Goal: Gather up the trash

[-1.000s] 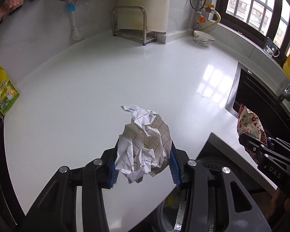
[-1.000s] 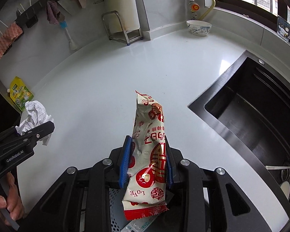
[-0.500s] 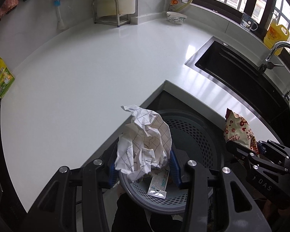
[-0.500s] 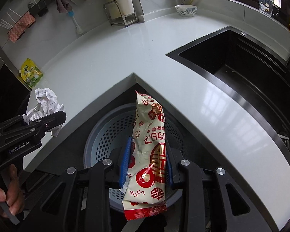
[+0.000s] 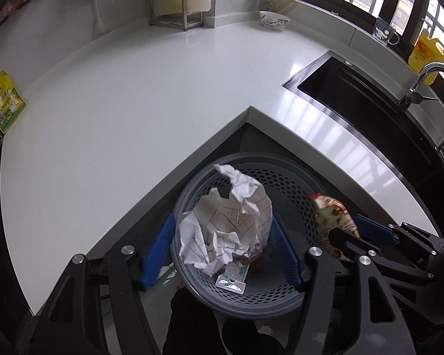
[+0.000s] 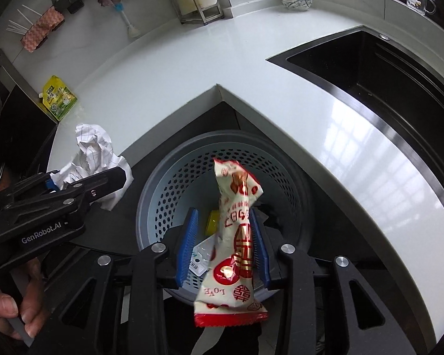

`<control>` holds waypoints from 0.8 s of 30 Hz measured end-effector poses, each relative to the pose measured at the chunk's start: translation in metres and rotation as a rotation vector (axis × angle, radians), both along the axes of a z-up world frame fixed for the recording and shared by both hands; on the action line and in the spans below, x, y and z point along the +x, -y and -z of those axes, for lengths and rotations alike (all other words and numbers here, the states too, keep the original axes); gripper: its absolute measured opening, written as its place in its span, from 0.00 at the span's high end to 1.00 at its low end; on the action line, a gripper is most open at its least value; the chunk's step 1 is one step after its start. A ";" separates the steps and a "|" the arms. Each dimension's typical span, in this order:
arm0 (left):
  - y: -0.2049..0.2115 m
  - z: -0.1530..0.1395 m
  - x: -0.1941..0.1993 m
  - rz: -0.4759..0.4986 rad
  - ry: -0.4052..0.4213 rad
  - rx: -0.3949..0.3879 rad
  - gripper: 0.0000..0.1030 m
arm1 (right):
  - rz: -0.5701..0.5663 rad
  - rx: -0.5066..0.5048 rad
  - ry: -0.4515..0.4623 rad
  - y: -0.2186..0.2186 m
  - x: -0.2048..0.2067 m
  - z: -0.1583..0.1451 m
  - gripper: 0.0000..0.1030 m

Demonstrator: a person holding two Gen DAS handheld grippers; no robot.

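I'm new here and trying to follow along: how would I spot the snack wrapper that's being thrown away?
Find the corner of the white counter; just below it sits a round grey basket full of holes. Above the basket, between the blue pads of the right gripper, hangs the wrapper. It is long, cream and red, and glossy, unlike the crumpled checked paper beside it.

A perforated bin (image 5: 293, 195) sits below the inner corner of the L-shaped countertop (image 5: 139, 94), with the sink (image 5: 367, 112) set into the counter to its right. Over the bin, crumpled paper (image 5: 231, 224) hangs between the left gripper (image 5: 222, 251) fingers and a snack wrapper (image 6: 236, 236) between the right gripper (image 6: 223, 247) fingers, paper left of wrapper. A bowl (image 5: 274, 20) and a metal rack (image 5: 174, 9) stand at the counter's far edge, and a pouch (image 5: 4, 106) lies at its left end.
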State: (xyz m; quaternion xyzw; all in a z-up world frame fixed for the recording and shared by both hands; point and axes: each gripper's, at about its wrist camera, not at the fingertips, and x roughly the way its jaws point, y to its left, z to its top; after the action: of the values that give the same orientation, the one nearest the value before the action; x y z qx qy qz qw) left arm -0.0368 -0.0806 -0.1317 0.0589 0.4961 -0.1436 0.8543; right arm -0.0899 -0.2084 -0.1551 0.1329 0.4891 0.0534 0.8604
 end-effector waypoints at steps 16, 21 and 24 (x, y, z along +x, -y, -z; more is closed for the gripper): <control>-0.011 -0.044 -0.017 -0.056 0.080 0.009 0.20 | 0.043 -0.048 0.069 -0.003 -0.022 -0.045 0.41; -0.014 -0.053 -0.021 -0.062 0.102 0.011 0.18 | 0.050 -0.060 0.065 -0.005 -0.029 -0.049 0.41; -0.016 -0.056 -0.024 -0.066 0.109 0.012 0.15 | 0.053 -0.074 0.072 -0.004 -0.031 -0.052 0.40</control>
State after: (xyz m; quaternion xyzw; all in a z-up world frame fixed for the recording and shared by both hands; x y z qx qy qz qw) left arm -0.0610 -0.0648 -0.0758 0.0554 0.4513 -0.1090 0.8840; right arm -0.1213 -0.2042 -0.1026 0.1119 0.4558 0.0171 0.8829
